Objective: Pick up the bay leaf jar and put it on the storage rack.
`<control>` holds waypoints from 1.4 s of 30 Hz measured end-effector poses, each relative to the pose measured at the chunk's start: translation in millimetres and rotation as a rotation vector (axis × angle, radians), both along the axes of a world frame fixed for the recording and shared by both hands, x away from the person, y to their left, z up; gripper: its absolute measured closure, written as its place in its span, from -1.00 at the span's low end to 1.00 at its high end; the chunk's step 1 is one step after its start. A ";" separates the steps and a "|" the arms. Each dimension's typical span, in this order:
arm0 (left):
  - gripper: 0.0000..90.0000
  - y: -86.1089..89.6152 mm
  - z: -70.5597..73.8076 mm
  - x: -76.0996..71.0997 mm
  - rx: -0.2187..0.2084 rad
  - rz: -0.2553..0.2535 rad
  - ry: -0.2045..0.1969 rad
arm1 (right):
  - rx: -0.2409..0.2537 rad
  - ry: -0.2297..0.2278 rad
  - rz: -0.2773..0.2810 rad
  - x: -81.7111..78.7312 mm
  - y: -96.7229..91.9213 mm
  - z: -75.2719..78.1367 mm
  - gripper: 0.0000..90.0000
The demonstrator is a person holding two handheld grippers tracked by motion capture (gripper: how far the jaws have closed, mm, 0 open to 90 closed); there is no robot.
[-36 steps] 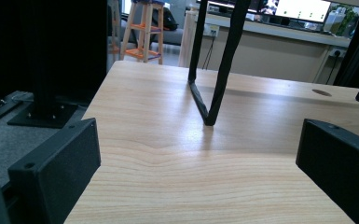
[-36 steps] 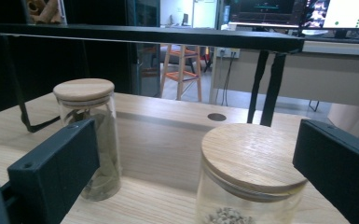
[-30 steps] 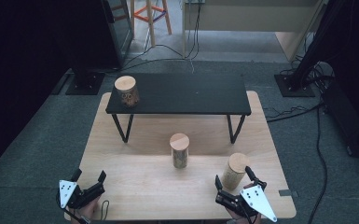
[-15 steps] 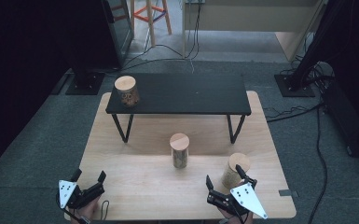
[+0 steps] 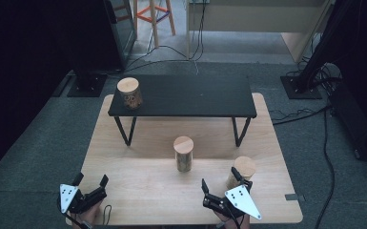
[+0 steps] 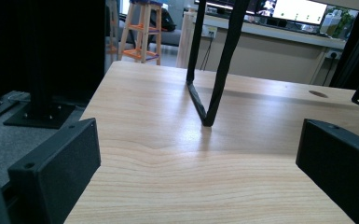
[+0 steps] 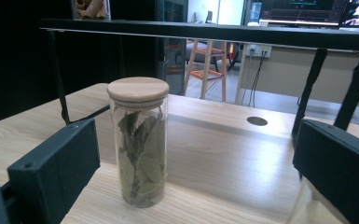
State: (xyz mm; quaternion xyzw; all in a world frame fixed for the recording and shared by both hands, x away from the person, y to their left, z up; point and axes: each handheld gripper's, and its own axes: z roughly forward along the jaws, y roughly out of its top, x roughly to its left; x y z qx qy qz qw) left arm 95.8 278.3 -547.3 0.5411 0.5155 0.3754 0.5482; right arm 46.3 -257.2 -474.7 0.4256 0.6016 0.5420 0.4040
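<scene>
Three glass jars with wooden lids are in the high view. One jar [image 5: 129, 93] stands on the left end of a low black shelf [image 5: 190, 98]. A jar of green leaves [image 5: 183, 153] [image 7: 140, 144] stands mid-table, ahead of my right gripper [image 5: 219, 179] [image 7: 196, 144], which is open and a short way back from it. The third jar [image 5: 243, 169] stands just outside that gripper's right jaw, and its glass edge [image 7: 307, 205] peeks in low at the right. My left gripper [image 5: 91, 180] [image 6: 198, 140] is open over bare wood at the near left corner.
The black shelf stands on thin legs [image 6: 210, 93] across the far half of the wooden table [image 5: 138, 186]. A round hole [image 7: 257, 121] is in the tabletop. Grey carpet, cables [image 5: 305, 114] and a stool [image 5: 152, 19] surround the table.
My right gripper has shifted left, away from the right jar, and now faces the leaf jar. The left gripper has stayed put.
</scene>
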 end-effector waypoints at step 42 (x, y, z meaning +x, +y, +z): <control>-1.00 2.6 -0.8 0.3 -0.008 -0.013 -0.003 | 0.011 0.003 -0.018 29.5 33.1 -10.3 -1.00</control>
